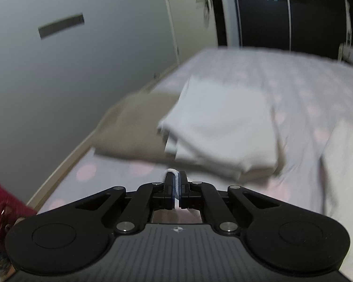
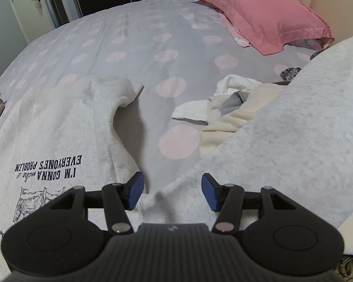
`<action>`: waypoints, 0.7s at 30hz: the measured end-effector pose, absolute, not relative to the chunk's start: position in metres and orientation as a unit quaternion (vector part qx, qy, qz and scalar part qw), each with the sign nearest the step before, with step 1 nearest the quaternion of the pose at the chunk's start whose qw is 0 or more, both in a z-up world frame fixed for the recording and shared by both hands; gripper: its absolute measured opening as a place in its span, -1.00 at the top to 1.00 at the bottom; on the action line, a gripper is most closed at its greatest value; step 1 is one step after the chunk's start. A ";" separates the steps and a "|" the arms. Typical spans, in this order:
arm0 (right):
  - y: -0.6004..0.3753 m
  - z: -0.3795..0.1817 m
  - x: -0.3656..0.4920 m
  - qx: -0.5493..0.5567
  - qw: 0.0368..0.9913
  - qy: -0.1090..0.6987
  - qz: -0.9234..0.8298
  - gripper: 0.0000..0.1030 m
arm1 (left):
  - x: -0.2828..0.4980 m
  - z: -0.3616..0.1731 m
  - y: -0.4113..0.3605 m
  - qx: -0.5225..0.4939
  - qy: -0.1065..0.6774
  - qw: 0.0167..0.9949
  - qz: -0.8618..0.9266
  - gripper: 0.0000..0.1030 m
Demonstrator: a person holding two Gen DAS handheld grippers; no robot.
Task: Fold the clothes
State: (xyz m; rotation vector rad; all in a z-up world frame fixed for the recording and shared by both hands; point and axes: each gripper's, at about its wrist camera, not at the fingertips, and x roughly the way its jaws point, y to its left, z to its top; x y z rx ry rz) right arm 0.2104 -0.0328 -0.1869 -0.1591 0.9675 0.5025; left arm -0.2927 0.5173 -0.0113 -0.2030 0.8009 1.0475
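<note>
Two tools working a bed (image 2: 153, 23): left tool (image 1: 176, 183) clenched on white fabric, right tool (image 2: 171, 192) released, jaws straddling a grey sweatshirt (image 2: 58, 129) sleeve, prob. lining up a fold.

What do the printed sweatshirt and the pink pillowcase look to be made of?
Printed sweatshirt: probably heathered cotton-blend fleece, going by its matte, slightly fuzzy, flecked pale-grey surface and thick soft folds. Pink pillowcase: a smooth woven fabric, perhaps sateen or polyester, judging by its faint sheen, crisp creases and stitched flange edge.
</note>
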 end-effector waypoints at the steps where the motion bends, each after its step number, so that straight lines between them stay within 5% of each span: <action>1: -0.032 -0.188 0.210 -0.078 0.852 0.460 0.239 -0.12 | -0.290 -0.020 0.522 -0.100 0.392 0.775 0.486 0.96; 13: -0.022 -0.191 0.228 -0.041 0.825 0.485 0.287 -0.15 | -0.258 -0.004 0.509 -0.128 0.358 0.829 0.411 0.21; 21: 0.000 -0.179 0.269 -0.040 0.821 0.491 0.289 -0.24 | -0.158 -0.014 0.493 -0.121 0.372 0.865 0.314 0.18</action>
